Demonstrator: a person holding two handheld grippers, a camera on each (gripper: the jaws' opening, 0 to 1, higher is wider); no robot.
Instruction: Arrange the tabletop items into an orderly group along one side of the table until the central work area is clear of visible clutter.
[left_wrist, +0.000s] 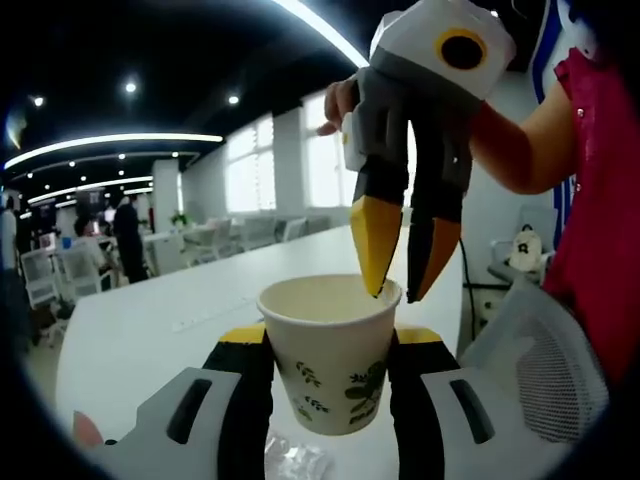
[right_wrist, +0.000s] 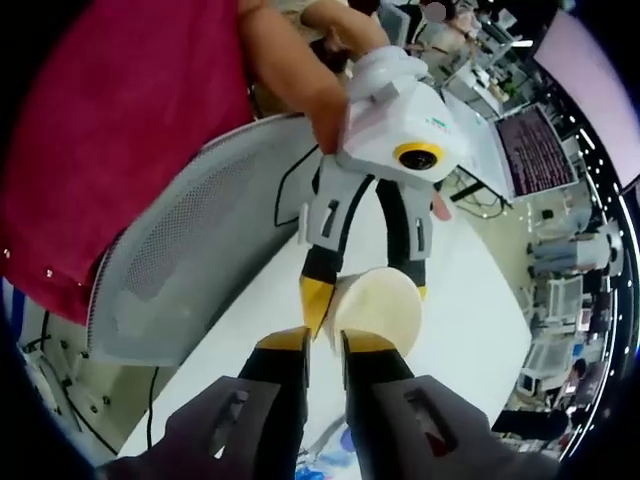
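My left fingers (left_wrist: 325, 345) clamp the cup (left_wrist: 331, 350); I can't see into it. My right fingers (left_wrist: 400, 285), narrowly apart, straddle its rim. Bare table (left_wrist: 180, 310) beyond.

Open tabletop (left_wrist: 150, 320) beyond cup (left_wrist: 330, 350); chair (left_wrist: 545, 370) alongside.

Left tongs (left_wrist: 330, 345): pale grey moulded shells, black inner arms, yellow tips, dark oblong slots. Right tongs (left_wrist: 400, 285): white housing, grey body, black arms, tapered yellow-orange tips. Person's crimson short-sleeved top (right_wrist: 110, 130) with small studs near hem.
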